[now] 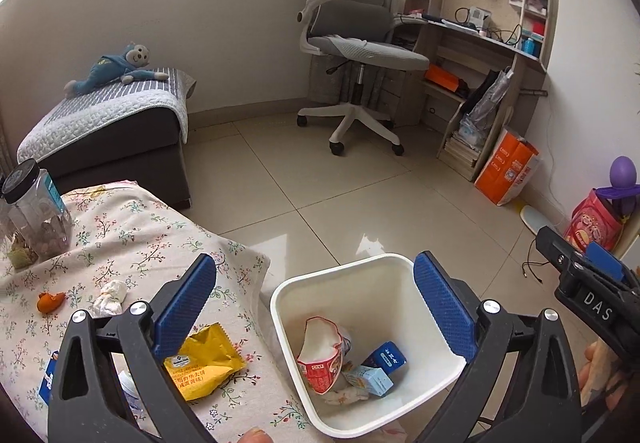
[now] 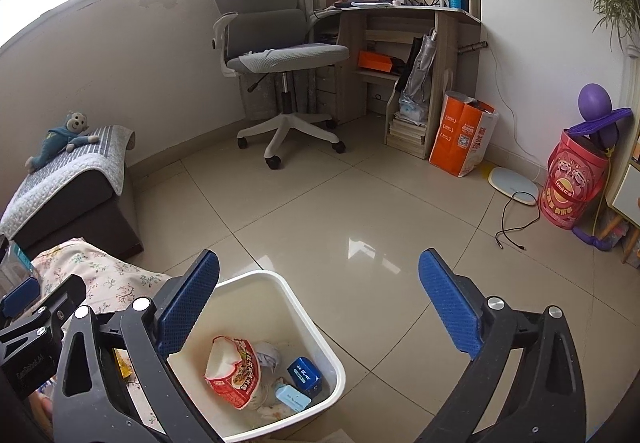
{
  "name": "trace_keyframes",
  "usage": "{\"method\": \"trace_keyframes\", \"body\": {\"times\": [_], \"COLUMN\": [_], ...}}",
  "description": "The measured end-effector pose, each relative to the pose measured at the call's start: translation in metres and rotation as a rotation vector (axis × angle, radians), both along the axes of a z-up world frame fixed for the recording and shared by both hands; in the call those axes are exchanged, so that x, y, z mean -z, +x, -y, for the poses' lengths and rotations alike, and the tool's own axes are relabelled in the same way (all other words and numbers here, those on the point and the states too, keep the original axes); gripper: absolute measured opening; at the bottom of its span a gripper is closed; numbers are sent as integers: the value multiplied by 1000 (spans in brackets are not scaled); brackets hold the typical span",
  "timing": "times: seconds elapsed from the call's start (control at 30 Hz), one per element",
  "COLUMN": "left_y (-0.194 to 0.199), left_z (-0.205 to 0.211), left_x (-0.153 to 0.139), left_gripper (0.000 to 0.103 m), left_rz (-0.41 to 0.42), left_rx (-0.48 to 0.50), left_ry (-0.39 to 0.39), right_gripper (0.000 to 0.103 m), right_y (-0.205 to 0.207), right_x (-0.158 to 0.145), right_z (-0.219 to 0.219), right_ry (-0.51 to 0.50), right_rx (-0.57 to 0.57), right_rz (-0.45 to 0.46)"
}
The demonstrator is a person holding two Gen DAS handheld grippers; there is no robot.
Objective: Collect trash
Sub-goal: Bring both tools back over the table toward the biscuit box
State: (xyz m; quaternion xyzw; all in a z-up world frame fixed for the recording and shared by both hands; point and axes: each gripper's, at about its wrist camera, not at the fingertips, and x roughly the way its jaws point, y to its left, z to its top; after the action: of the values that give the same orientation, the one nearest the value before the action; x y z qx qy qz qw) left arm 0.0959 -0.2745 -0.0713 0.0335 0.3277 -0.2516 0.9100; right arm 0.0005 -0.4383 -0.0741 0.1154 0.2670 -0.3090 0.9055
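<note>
- A white plastic bin [image 1: 404, 271] stands on the tiled floor [image 1: 320, 179], just beside the cloth-covered desk [image 1: 120, 227], likely so trash can be dropped straight in.
- Inside it we see a torn red packet [image 1: 324, 359], a dark blue carton [image 1: 386, 357], a pale blue box [image 1: 370, 381] and crumpled paper.
- Trash not yet collected lies on the floral cloth: a glossy yellow wrapper [image 1: 204, 363], a crumpled white tissue [image 1: 110, 297] and an orange scrap [image 1: 50, 301].
- Our left tool [image 1: 316, 311] hangs wide open and empty, one ribbed blue pad over the wrapper and the other over the bin.
- Our right tool [image 2: 320, 307] is also wide open and holds nothing, above the bin's far rim and the floor.
- We judge the wrapper the nearest next pick; thin foil lying flat may slip.
- A clear jar [image 1: 36, 211] with a black lid sits at the desk's far edge.
- Beyond are a grey office chair [image 1: 352, 43] and a soft monkey [image 1: 116, 67] on a bed.
</note>
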Motion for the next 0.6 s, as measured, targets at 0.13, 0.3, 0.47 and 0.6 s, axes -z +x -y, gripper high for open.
{"method": "trace_keyframes", "body": {"times": [0.13, 0.3, 0.47, 0.6], "left_y": [4, 9, 14, 17], "left_z": [-19, -47, -75, -100], "left_x": [-2, -7, -11, -11], "left_gripper": [96, 96, 96, 96], "left_rz": [-2, 4, 9, 12], "left_rx": [-43, -97, -142, -182], "left_ry": [15, 18, 21, 32], "right_gripper": [96, 96, 96, 96], "right_y": [10, 24, 38, 51], "right_x": [-2, -4, -8, -8], "right_z": [-17, -42, -66, -87], "right_ry": [-8, -21, -29, -25], "right_rx": [-45, -101, -145, -187], "right_rz": [-4, -10, -5, -10]}}
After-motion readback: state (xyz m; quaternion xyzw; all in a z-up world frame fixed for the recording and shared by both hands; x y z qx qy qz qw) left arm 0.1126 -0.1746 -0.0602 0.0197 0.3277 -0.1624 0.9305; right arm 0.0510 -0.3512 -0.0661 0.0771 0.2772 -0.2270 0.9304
